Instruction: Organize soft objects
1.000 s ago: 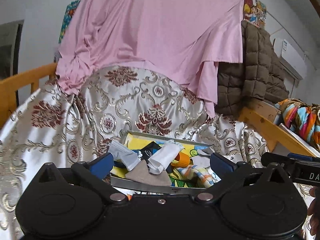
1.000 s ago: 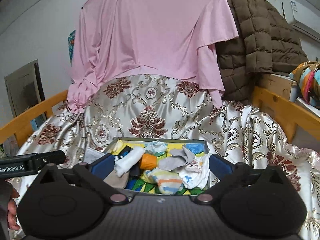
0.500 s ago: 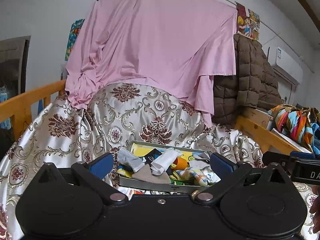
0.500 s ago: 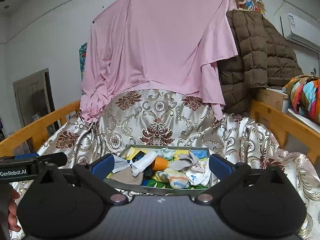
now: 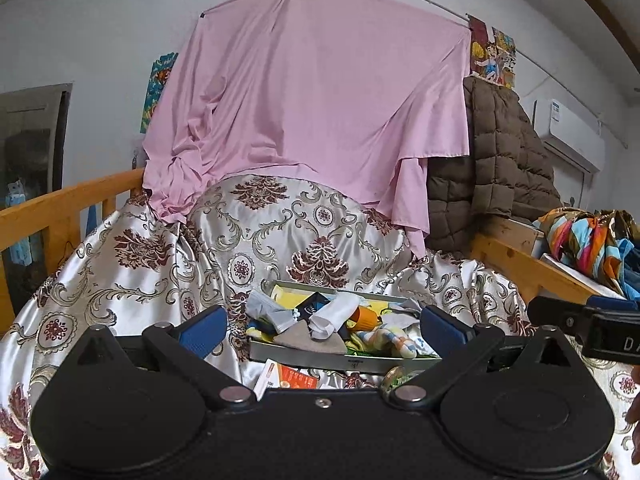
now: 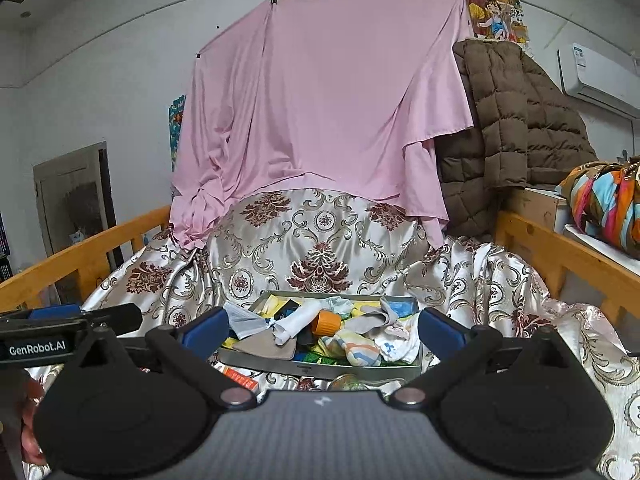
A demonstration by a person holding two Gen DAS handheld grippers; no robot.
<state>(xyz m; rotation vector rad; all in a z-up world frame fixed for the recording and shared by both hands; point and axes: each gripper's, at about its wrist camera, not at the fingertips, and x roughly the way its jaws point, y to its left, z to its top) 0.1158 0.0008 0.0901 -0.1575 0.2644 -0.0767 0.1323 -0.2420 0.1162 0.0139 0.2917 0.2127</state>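
Note:
A grey metal tray (image 5: 320, 357) (image 6: 312, 367) sits on the patterned satin cover, full of small soft items: a white rolled sock (image 5: 334, 314) (image 6: 298, 320), a striped sock (image 5: 384, 338) (image 6: 356, 348), a beige cloth (image 5: 312, 338) (image 6: 266, 346), a face mask (image 5: 266, 312) (image 6: 244, 322) and an orange cup (image 5: 366, 317) (image 6: 329, 322). My left gripper (image 5: 322, 326) is open and empty, just short of the tray. My right gripper (image 6: 322, 326) is open and empty, also short of the tray.
The satin bedspread (image 6: 320, 252) covers the bed between wooden rails (image 6: 560, 256) (image 5: 60, 204). A pink sheet (image 5: 312, 112) hangs behind, with a brown quilted coat (image 6: 516, 132) beside it. Colourful fabric (image 5: 592, 240) lies at right. An orange packet (image 5: 294, 378) and a round tin (image 6: 346, 382) lie before the tray.
Both grippers have pulled back and risen away from the tray, so it looks smaller and lower. Both stay open and empty.

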